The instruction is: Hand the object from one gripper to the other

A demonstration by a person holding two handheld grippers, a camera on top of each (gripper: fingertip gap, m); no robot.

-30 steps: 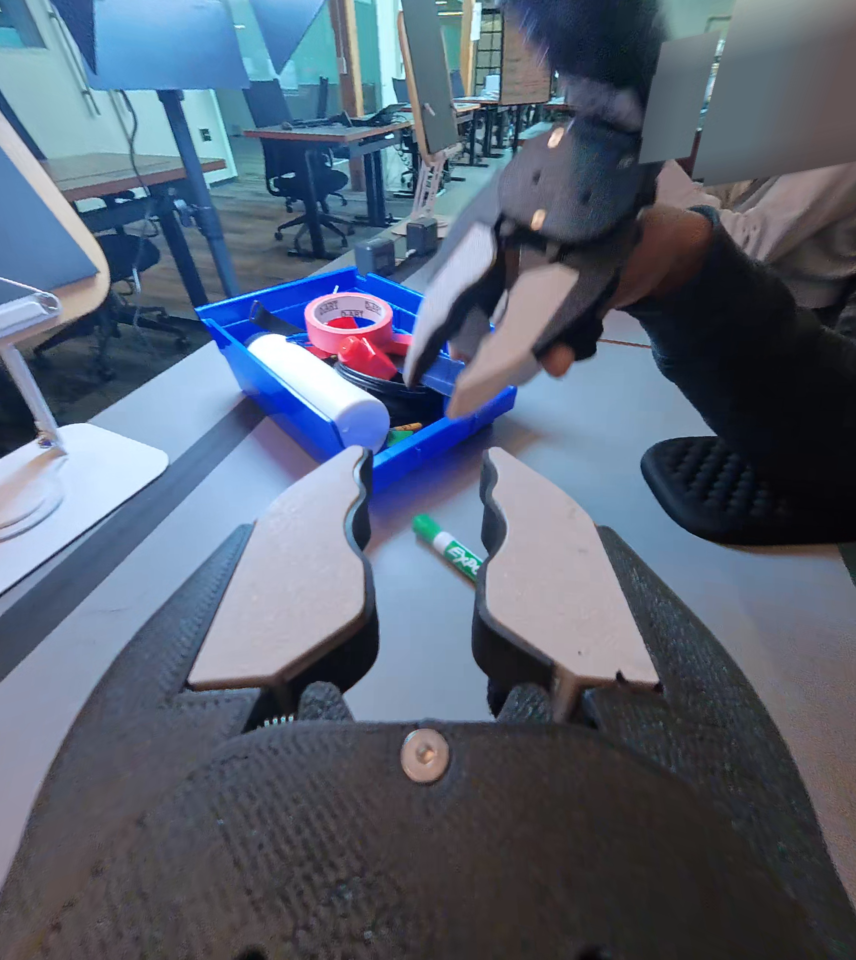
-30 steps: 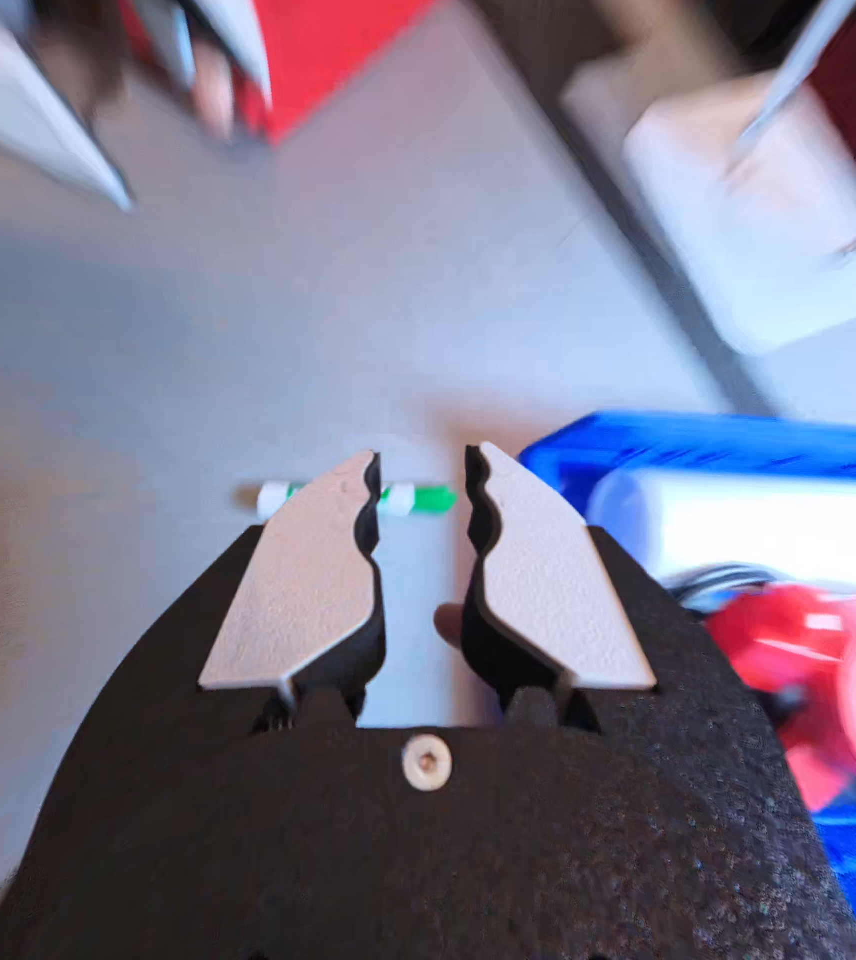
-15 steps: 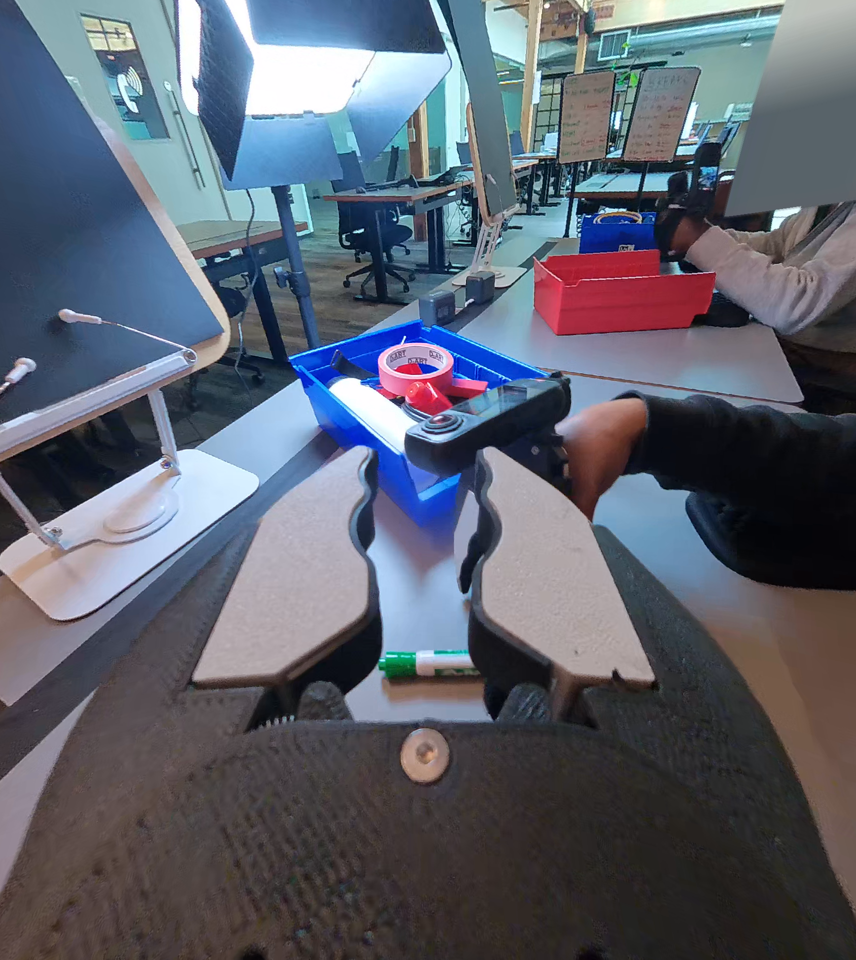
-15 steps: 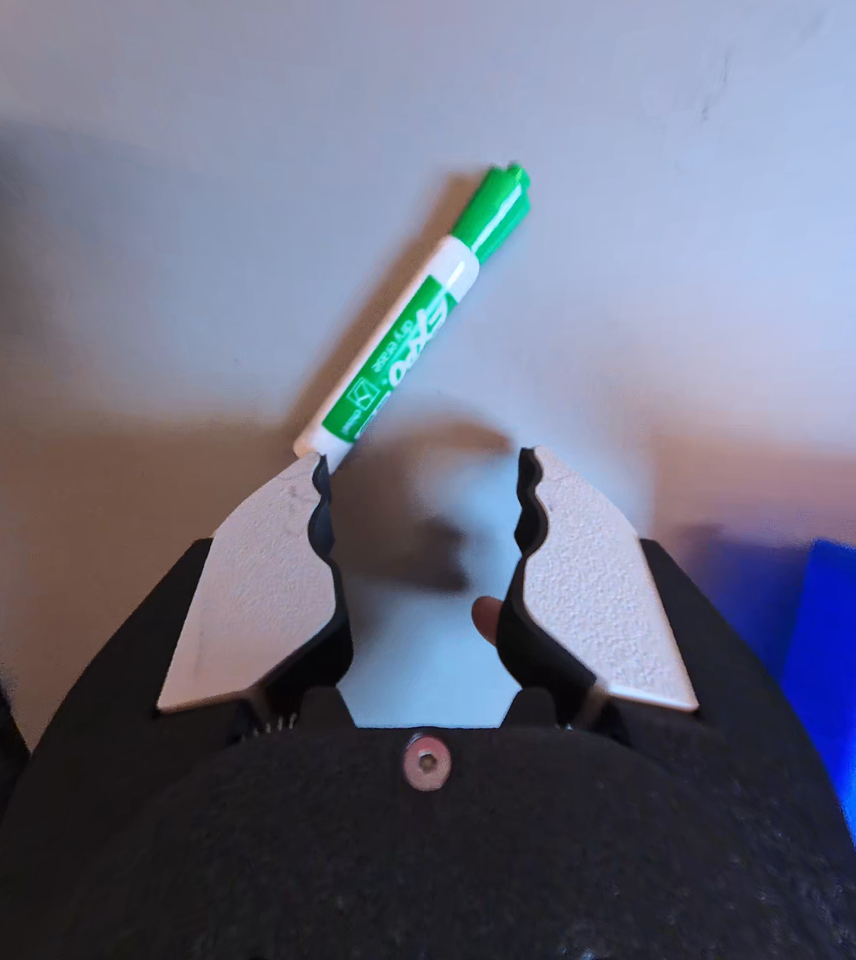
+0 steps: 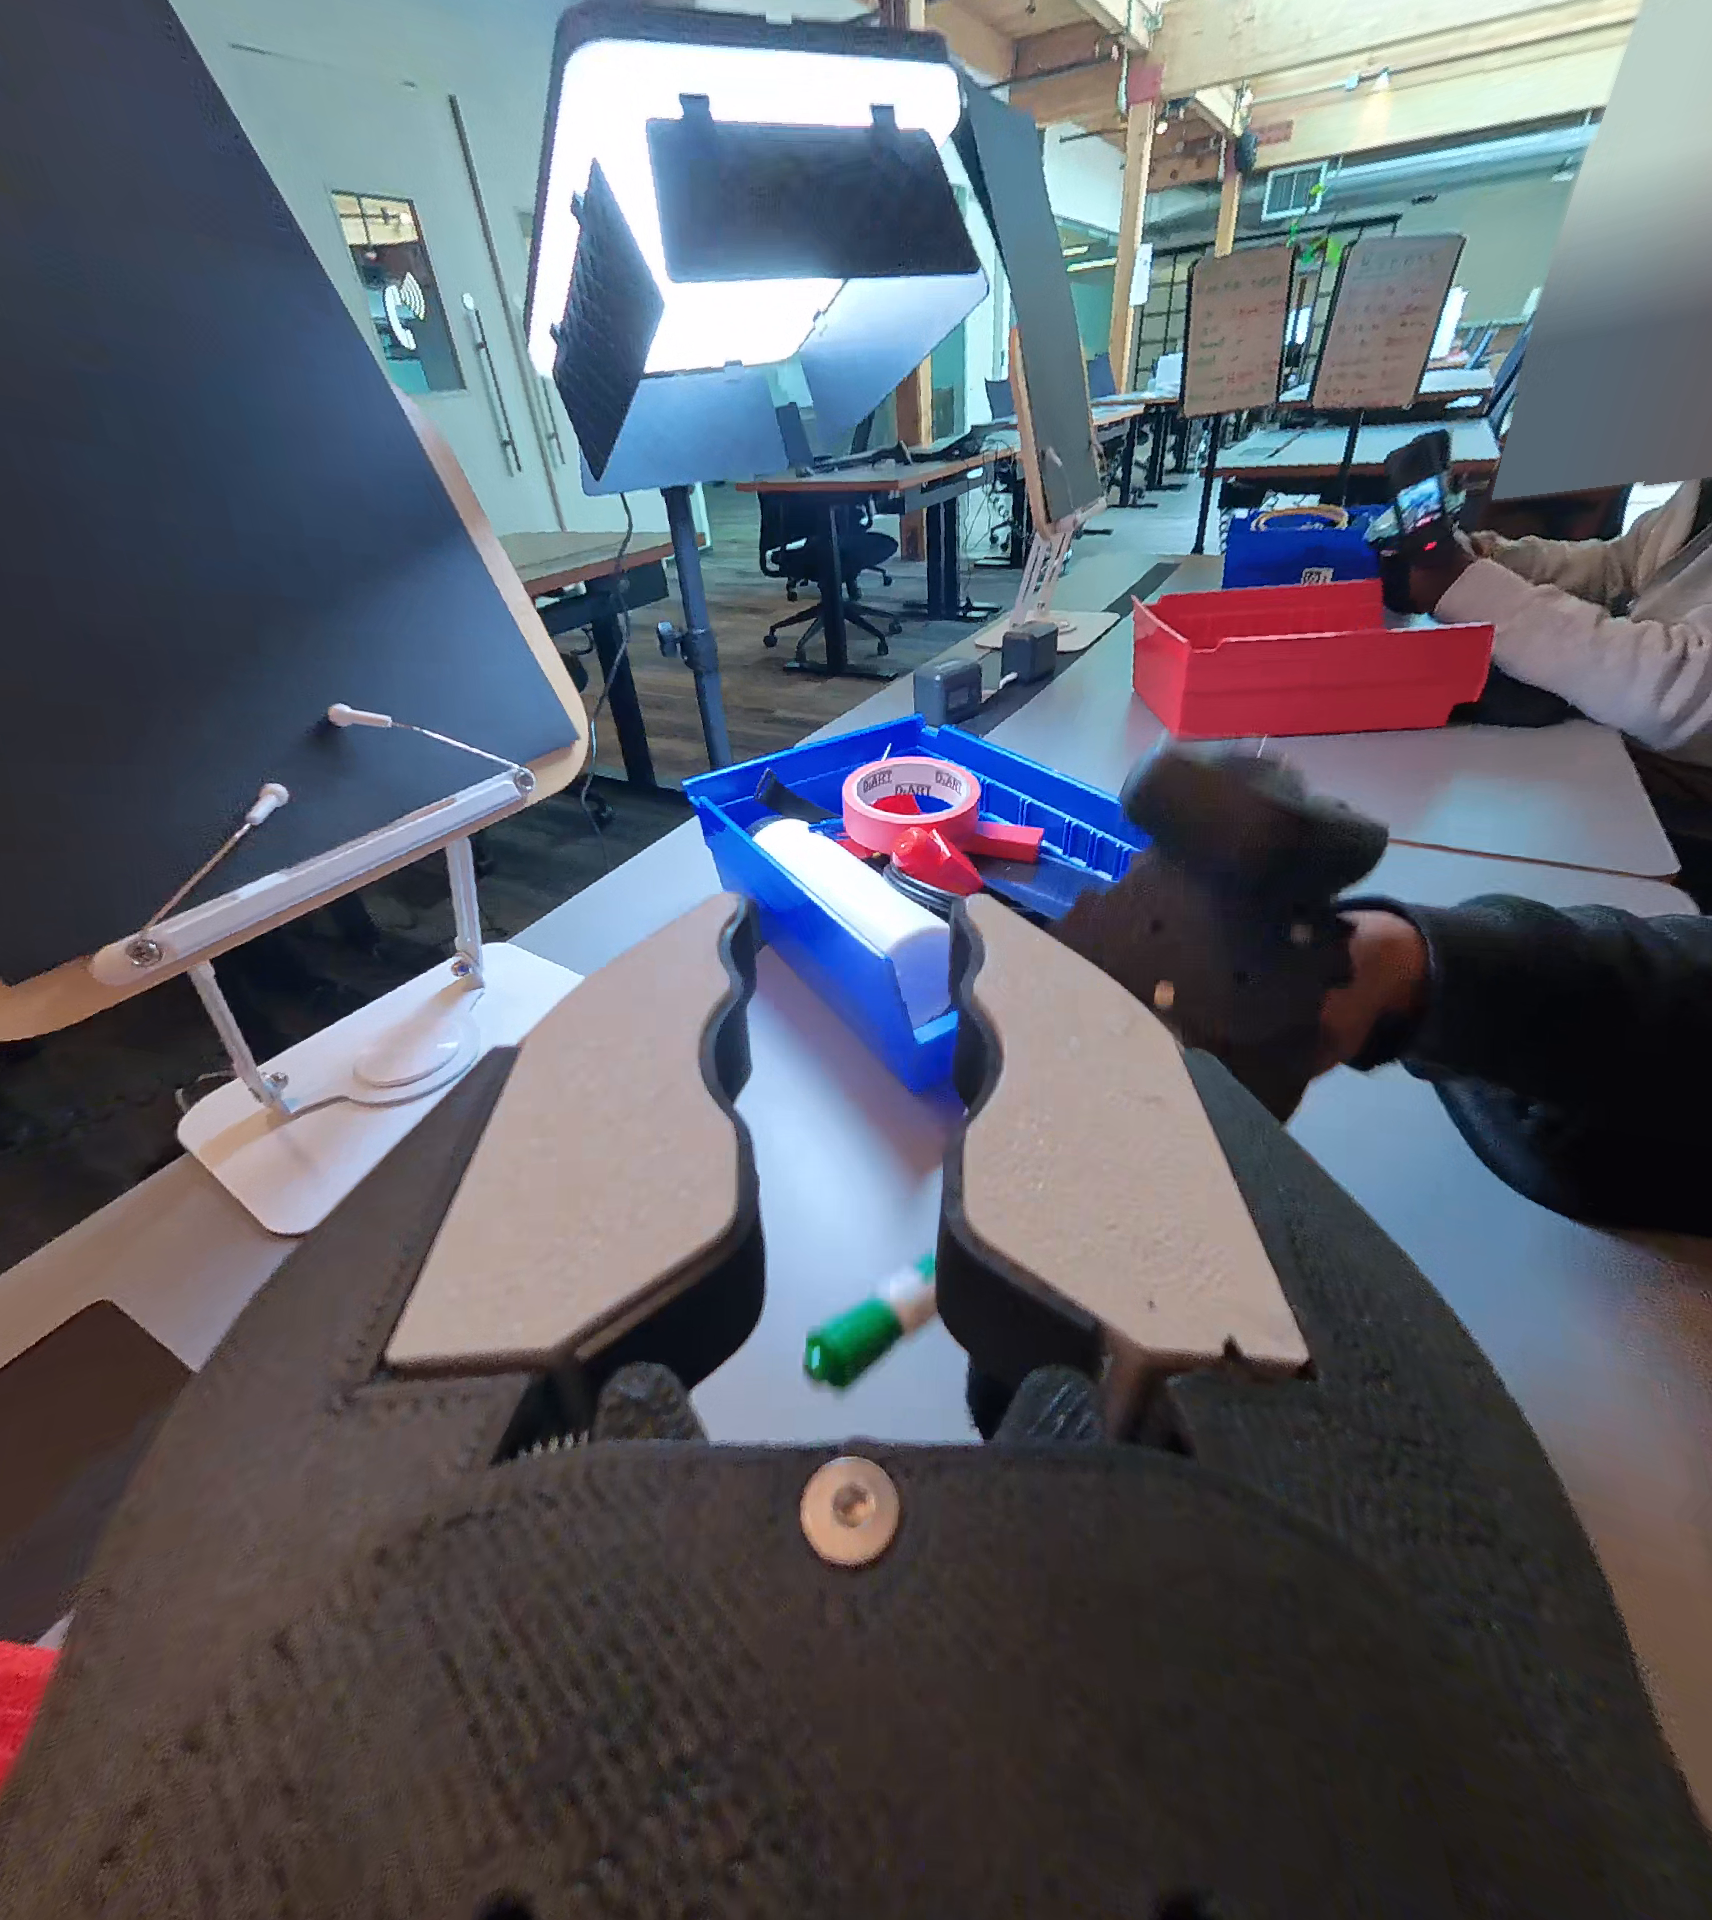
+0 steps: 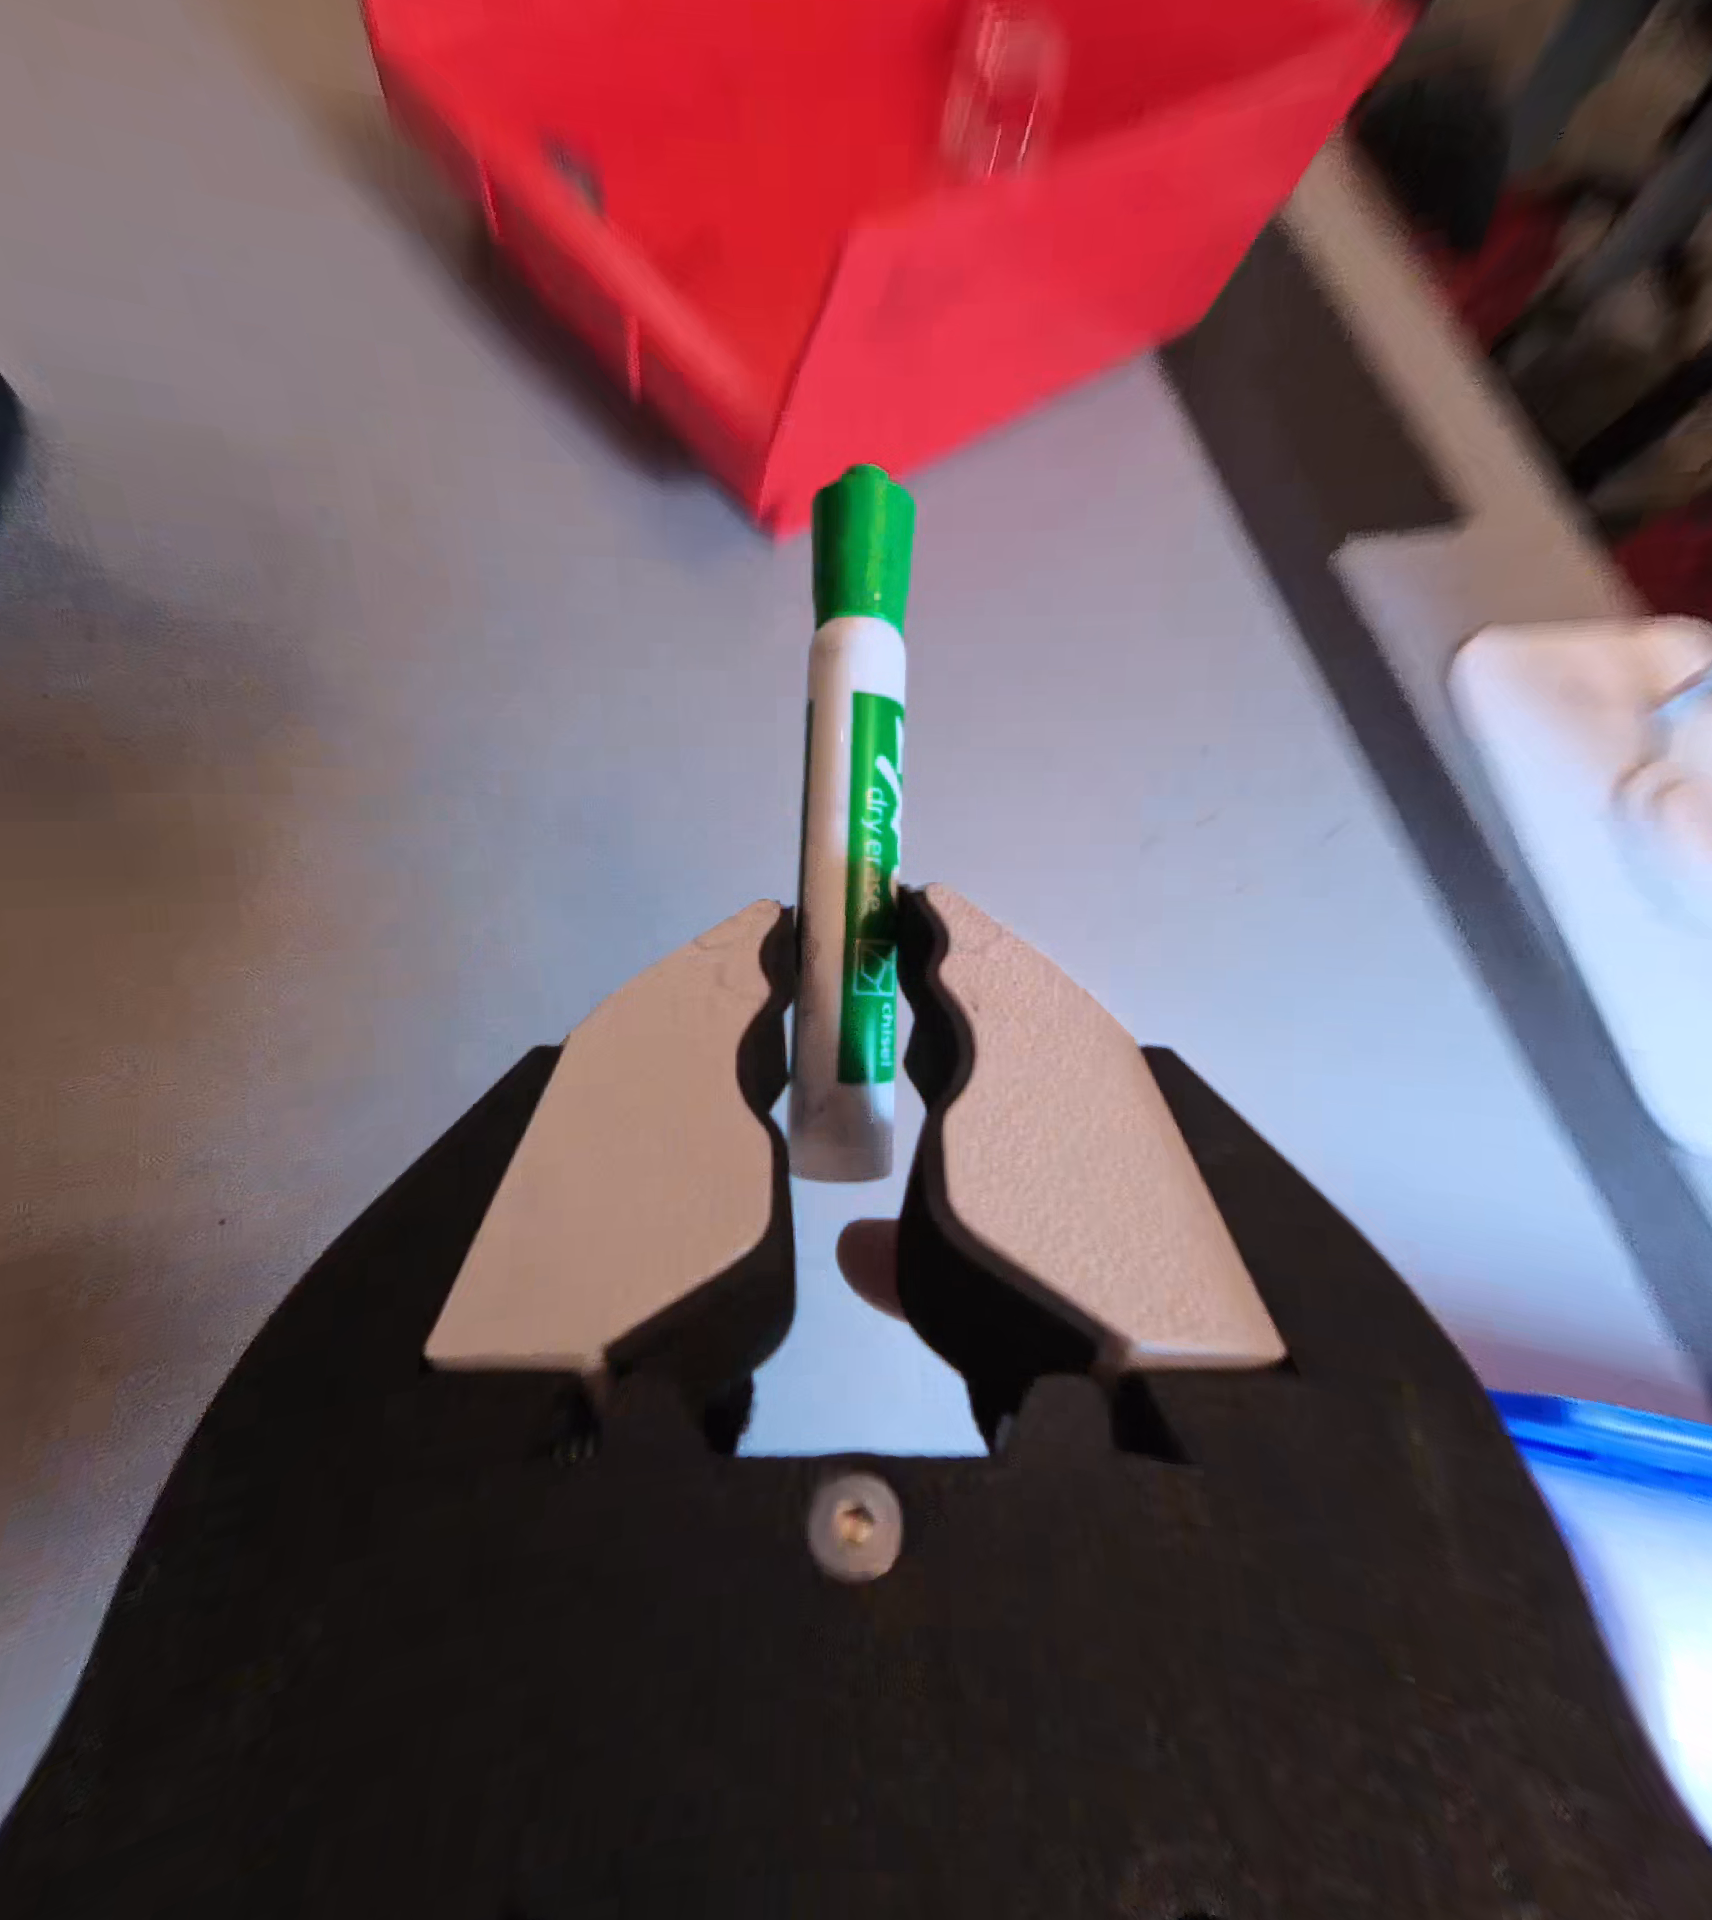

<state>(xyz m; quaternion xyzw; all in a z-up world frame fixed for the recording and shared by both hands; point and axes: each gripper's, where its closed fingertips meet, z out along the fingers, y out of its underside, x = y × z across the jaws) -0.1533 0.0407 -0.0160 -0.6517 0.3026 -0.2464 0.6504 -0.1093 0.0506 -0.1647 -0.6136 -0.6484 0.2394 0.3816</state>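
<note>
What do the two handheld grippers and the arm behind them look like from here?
Both grippers, left gripper and right gripper, share one build: a rough black printed body, two flat pale-grey finger plates with wavy black inner edges, and one silver screw at the centre. No cables show. The right arm wears a dark long sleeve.

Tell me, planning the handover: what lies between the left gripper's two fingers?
Left wrist view: the green marker's cap end, held by the right gripper, shows in that gap.

Marker (image 6: pixel 852 831): smooth glossy plastic. Right gripper (image 6: pixel 844 920): rough matt black body, grainy beige jaws. Blue bin (image 5: pixel 831 935): glossy plastic. Tabletop (image 5: pixel 1517 1392): smooth, matt grey.
</note>
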